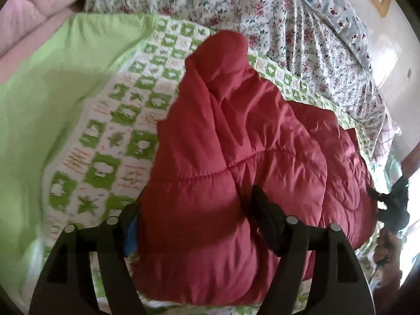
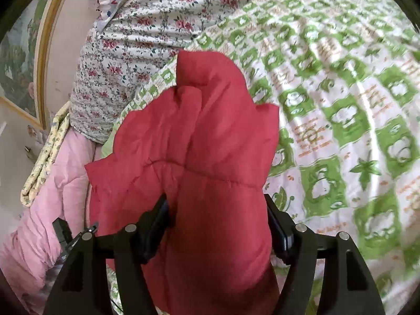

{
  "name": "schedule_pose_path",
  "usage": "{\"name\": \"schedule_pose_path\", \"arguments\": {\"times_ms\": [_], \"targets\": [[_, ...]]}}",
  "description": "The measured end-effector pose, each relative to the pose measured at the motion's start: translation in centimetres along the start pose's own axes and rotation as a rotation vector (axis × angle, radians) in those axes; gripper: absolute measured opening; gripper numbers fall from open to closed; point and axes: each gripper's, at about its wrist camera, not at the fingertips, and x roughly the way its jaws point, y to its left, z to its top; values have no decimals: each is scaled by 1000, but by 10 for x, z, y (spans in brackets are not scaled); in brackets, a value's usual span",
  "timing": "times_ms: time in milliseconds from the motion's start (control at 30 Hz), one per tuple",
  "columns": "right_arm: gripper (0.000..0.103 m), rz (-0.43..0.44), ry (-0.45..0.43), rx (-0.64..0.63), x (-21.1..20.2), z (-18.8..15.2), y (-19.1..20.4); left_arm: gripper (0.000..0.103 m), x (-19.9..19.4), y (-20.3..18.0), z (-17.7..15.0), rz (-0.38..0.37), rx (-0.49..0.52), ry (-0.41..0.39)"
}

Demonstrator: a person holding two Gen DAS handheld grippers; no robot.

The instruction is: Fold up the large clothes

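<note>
Red quilted padding fills the foreground of both wrist views: the large garment (image 1: 236, 157) lies bunched on the green-checked bedspread (image 1: 118, 120), its long axis running from your tools at 6 o'clock toward a narrow end at 12 o'clock, where the floral sheet (image 1: 275, 13) begins. Your left gripper (image 1: 199, 225) stands wide, with a bulge of the garment between its jaws; the right-hand pad touches the cloth, the left-hand one is half hidden, so no firm pinch shows. Your right gripper (image 2: 218, 225) is likewise wide, straddling a fold of the garment (image 2: 204, 144) without visibly squeezing it. Both hands sit at the near edge, about equally close. Judged next: the far end at 12 o'clock needs bringing toward you. No containers appear; a pink quilt (image 2: 44, 204) lies at 8 o'clock in the right view.
</note>
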Motion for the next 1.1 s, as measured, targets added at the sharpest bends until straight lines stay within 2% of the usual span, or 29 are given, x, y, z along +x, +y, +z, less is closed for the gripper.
{"name": "schedule_pose_path", "arguments": {"times_ms": [167,333,433,667,767,833,900,1100], "targets": [[75,-92,-85,-37,-30,2,11,75,-27,-5,3,91,53,-67],[75,-143,-174,-95,-56,-3,29,75,-49,-11,12,47,59,-116],[75,-166,-189,-218,-55,-9,62,75,-48,-29,17,-5,90,-112],[75,-186,-83,-482,2,-26,131,75,-16,-96,17,-61,223,-46],[75,-198,-42,-547,31,-30,148,75,5,-113,18,-62,259,-8],[73,-237,-15,-590,51,-30,154,75,28,-119,20,-32,268,43],[74,-284,-3,-604,67,-27,154,75,45,-118,23,8,266,62],[73,-330,-12,-540,91,3,144,75,71,-107,53,85,197,81]]}}
